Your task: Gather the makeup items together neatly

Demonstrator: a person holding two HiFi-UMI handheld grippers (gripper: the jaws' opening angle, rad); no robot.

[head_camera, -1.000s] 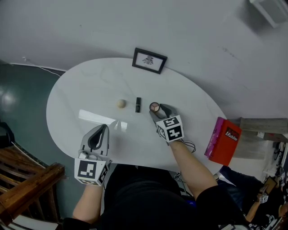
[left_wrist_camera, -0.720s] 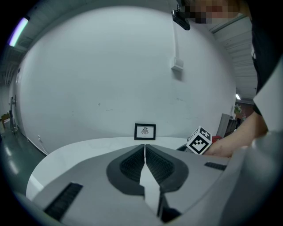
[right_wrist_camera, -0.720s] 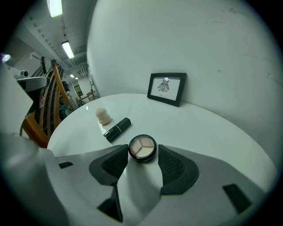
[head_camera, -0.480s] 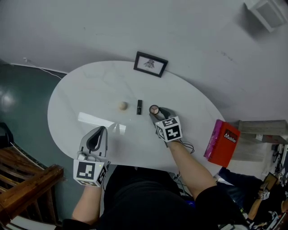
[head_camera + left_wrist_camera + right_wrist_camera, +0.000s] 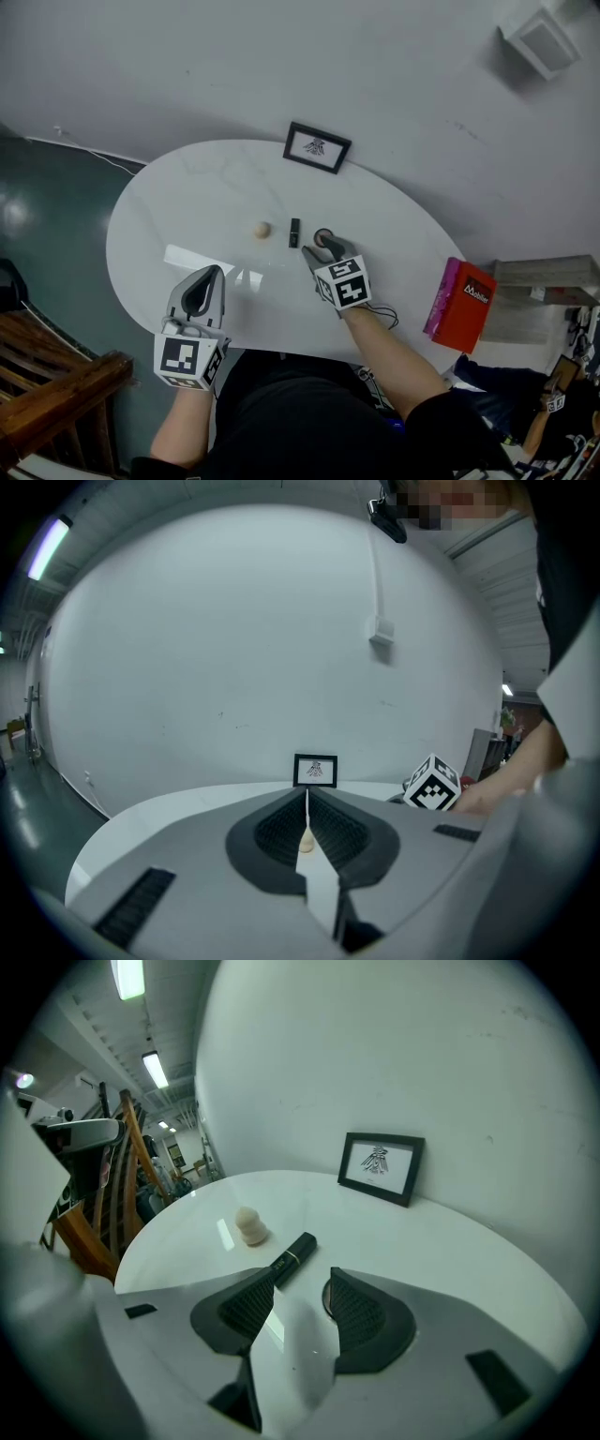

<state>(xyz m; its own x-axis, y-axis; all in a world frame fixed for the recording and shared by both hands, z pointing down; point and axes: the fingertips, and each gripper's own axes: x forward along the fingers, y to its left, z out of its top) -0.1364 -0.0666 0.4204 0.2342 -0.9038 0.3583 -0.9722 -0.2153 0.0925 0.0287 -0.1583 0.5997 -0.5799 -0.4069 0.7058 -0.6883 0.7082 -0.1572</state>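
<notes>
Red box lettering perhaps "Mobile"; black tube print unreadable.

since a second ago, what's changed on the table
The right gripper, jaws open, has shifted slightly left in the head view, toward the lipstick. The round compact now sits right at its jaw tips and may have been nudged a touch. Nothing was gripped or let go. The left gripper stays shut near the front of the table. The sponge, lipstick and picture frame have not moved.
</notes>
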